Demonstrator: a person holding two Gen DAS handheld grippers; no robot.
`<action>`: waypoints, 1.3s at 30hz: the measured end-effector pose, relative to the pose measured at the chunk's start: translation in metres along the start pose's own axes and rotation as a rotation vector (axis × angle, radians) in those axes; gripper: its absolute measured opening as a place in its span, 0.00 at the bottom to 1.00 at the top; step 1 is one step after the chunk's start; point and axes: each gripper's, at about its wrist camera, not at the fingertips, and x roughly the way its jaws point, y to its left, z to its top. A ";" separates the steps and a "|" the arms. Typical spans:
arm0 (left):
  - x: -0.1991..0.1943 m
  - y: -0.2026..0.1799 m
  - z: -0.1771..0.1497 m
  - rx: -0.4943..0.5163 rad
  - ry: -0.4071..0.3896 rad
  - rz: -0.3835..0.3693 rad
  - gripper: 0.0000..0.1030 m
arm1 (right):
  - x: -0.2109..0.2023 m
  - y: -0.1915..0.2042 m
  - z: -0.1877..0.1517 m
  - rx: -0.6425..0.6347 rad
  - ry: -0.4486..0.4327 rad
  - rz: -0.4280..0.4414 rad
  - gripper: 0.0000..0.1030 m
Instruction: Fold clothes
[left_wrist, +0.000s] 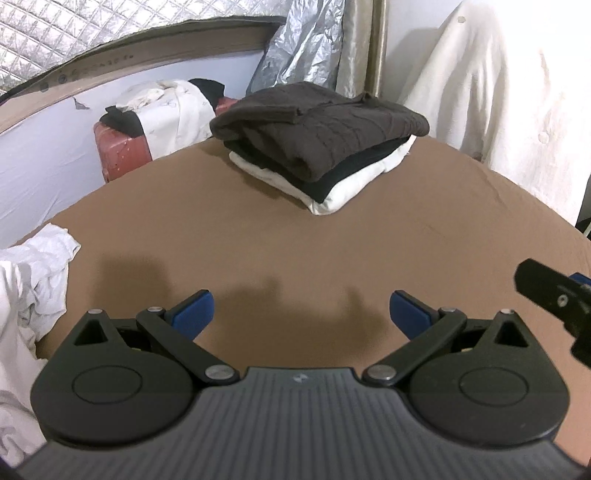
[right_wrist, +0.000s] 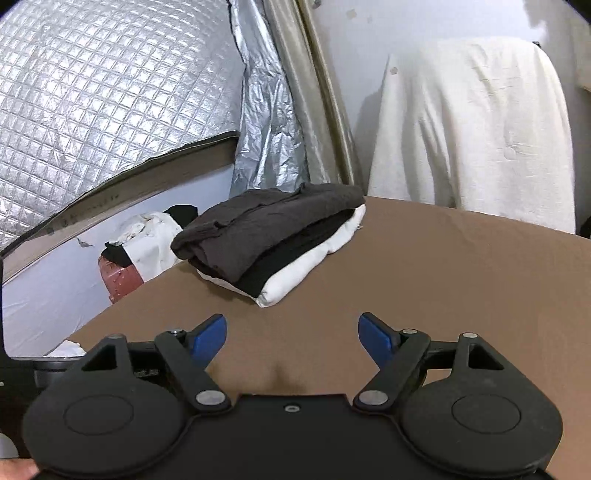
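Writing is nowhere legible. Crumpled white clothing (left_wrist: 26, 291) is shown fully only leftward; both left hand-held gripper (left_wrist: 301, 312) and right hand-held gripper (right_wrist: 291, 332) are held apart, empty, facing folded stack (left_wrist: 317, 136).

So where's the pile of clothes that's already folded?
The folded pile sits at the far end of the brown table, ahead of both open grippers, near the white draped cloth.

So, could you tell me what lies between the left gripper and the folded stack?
Only bare brown cover lies between the left gripper and the folded stack, in the left wrist view.
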 end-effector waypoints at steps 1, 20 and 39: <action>0.000 0.000 0.000 0.003 0.007 0.001 1.00 | -0.003 -0.001 0.000 0.006 -0.003 -0.001 0.80; -0.020 -0.020 -0.003 0.100 -0.016 -0.005 1.00 | -0.027 -0.015 -0.009 0.032 0.001 -0.044 0.81; -0.054 -0.017 -0.005 0.126 -0.059 0.008 1.00 | -0.056 -0.011 -0.012 0.014 -0.044 -0.044 0.81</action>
